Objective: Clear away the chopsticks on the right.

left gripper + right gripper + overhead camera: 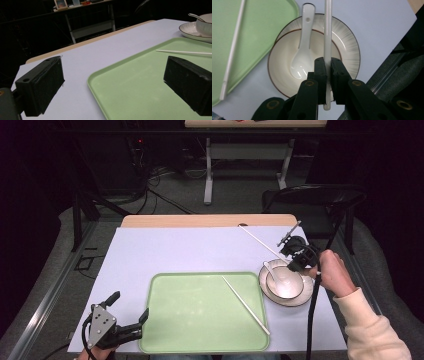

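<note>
The right gripper (327,65) pinched a white chopstick (327,32) above the bowl (280,67), its jaws hiding a short stretch of the stick. The bowl, holding a spoon (302,53), sat on a plate (348,42) just beside the green tray (200,312), where a second chopstick (246,305) lay. The left gripper (131,312) rested with jaws spread over the tray's near corner, its hand cut off.

No text, label, brand, number or sign can be read anywhere; the small framed object on the far table (60,4) in the left gripper view is too blurred for anything on it to be made out
</note>
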### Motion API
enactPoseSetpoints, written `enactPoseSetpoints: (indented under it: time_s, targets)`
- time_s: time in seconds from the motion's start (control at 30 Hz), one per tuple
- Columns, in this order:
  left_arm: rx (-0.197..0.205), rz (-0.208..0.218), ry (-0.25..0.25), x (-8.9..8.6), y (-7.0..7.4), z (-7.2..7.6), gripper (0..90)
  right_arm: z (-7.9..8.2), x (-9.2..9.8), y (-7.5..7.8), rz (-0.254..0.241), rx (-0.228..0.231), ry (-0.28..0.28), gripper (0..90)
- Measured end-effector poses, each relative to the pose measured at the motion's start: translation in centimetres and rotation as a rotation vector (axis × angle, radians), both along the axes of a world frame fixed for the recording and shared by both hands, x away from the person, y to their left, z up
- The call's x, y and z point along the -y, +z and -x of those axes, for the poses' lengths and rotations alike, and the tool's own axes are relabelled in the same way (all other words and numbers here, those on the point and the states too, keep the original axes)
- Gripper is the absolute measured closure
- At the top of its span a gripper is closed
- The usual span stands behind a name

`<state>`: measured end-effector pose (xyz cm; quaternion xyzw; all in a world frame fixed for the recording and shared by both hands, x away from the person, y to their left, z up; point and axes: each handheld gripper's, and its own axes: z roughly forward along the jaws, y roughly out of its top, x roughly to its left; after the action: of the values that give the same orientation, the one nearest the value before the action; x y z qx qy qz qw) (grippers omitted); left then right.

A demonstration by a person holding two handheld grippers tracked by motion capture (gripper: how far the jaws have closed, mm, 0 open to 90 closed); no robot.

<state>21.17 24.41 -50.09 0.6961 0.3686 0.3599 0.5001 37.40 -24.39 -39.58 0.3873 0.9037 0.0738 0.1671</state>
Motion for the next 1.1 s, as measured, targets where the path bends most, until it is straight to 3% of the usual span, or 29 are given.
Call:
enactPoseSetpoints:
  time_s: [0.2, 0.47, 0.63, 1.0, 1.1]
  targets:
    - [0.004, -0.004, -0.002, 0.0, 0.0, 0.0, 2.6, 1.8, -1.2, -0.7, -0.034, -0.008, 0.016, 84.2]
    - [0.011, -0.007, -0.01, 0.2, 0.0, -0.1, 2.6, 3.9, -3.2, -3.3, -0.054, -0.047, 0.035, 84.1]
    - [0.011, -0.005, -0.011, 0.2, 0.0, -0.2, 2.6, 4.9, -4.0, -5.5, -0.052, -0.082, 0.016, 84.2]
    - [0.013, -0.008, -0.014, 0.3, 0.0, -0.2, 2.6, 6.6, -4.1, -8.7, -0.09, -0.15, -0.038, 83.9]
    - [0.013, -0.008, -0.016, 0.3, 0.0, -0.2, 2.6, 6.9, -4.1, -9.6, -0.077, -0.175, -0.045, 83.9]
